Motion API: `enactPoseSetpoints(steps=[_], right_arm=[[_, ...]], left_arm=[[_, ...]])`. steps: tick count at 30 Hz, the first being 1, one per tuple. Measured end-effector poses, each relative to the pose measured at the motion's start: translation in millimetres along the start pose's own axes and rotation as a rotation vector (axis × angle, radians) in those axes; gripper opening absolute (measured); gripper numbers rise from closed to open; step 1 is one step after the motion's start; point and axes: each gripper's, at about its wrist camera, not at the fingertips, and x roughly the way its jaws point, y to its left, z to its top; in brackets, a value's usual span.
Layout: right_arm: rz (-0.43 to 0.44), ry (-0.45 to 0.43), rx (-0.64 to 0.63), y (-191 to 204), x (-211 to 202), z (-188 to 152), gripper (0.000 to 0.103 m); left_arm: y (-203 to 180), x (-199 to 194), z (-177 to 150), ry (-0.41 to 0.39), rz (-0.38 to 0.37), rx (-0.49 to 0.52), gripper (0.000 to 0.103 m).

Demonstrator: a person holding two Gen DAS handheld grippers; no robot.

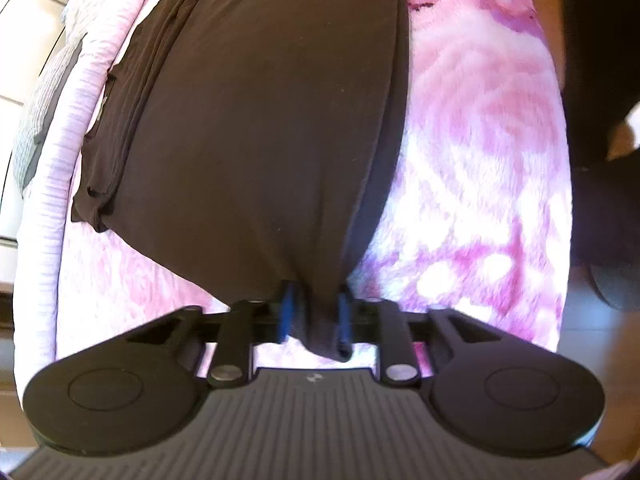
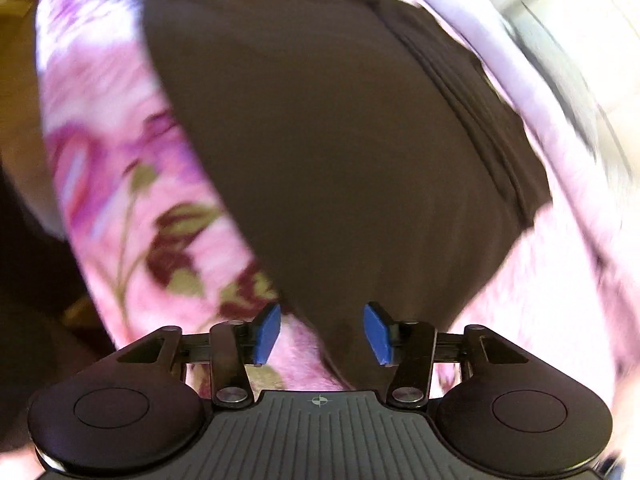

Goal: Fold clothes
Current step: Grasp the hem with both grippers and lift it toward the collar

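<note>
A dark brown garment lies spread on a pink flowered blanket, with folded layers stacked along its left side. My left gripper is shut on the garment's near corner, and the cloth bunches between the blue pads. In the right wrist view the same garment fills the middle, with a ribbed folded edge on its right. My right gripper stands open. The garment's near tip lies between its blue pads, which do not press on it.
The blanket covers a bed with a pale striped border. A grey striped cloth lies at the far left. Wooden floor and a dark shape show past the bed's right edge.
</note>
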Motion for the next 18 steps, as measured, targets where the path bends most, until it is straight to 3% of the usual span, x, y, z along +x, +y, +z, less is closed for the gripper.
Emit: enactPoseSetpoints(steps=[6,8,11,13,14,15,16,18], right_arm=[[-0.061,-0.136,-0.233,26.6,5.4,-19.6,0.052],[-0.109,-0.172,-0.291,22.5,7.6,-29.9,0.053],[-0.204,-0.074,-0.217,-3.0,25.6,-38.4,0.053],[-0.199,-0.084,-0.244,-10.3,30.4,-46.5,0.05],[-0.182,-0.096,-0.281,-10.1,30.2,-48.6,0.044],[-0.155,-0.091,-0.308,-9.0,28.6,-49.9,0.017],[-0.137,-0.063,-0.318,-13.7,30.7,-49.5,0.004],[-0.114,-0.059,-0.258,-27.3,20.8,-43.6,0.004]], left_arm=[[34.4,4.2,0.9,0.048,-0.044,-0.268,0.006],[41.4,4.2,-0.6,0.062,-0.033,-0.291,0.006],[46.1,6.7,1.1,0.079,-0.02,-0.297,0.006],[44.1,4.1,3.4,0.086,-0.014,-0.277,0.006],[44.0,2.0,4.6,0.087,-0.013,-0.27,0.005],[44.8,-1.6,5.6,0.084,-0.012,-0.262,0.005],[45.3,-7.5,6.3,0.077,-0.008,-0.247,0.005],[46.0,-23.0,5.7,0.056,0.002,-0.214,0.004]])
